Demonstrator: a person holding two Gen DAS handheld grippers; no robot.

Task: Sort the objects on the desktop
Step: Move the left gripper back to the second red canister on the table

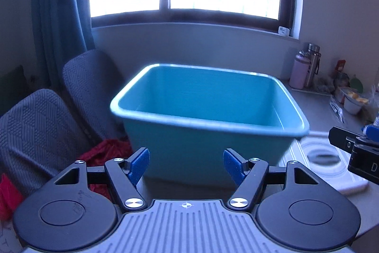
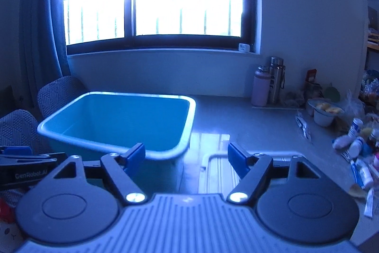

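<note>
A teal plastic bin [image 1: 236,129] stands on the grey table, straight ahead in the left wrist view; in the right wrist view the bin [image 2: 163,153] is at the left. Its inside looks empty as far as I see. My left gripper [image 1: 186,166] is open and empty, just short of the bin's near wall. My right gripper [image 2: 186,158] is open and empty, over the bin's right corner and a white lid [image 2: 218,172]. Small bottles and tubes [image 2: 357,146] lie at the table's right edge. The right gripper's body also shows in the left wrist view [image 1: 355,148].
A pink bottle [image 2: 260,87] and a steel flask [image 2: 276,80] stand by the wall under the window. Cups of food [image 2: 324,113] and packets lie to the right. Two grey chairs [image 1: 47,129] and red cloth [image 1: 104,153] are left of the table.
</note>
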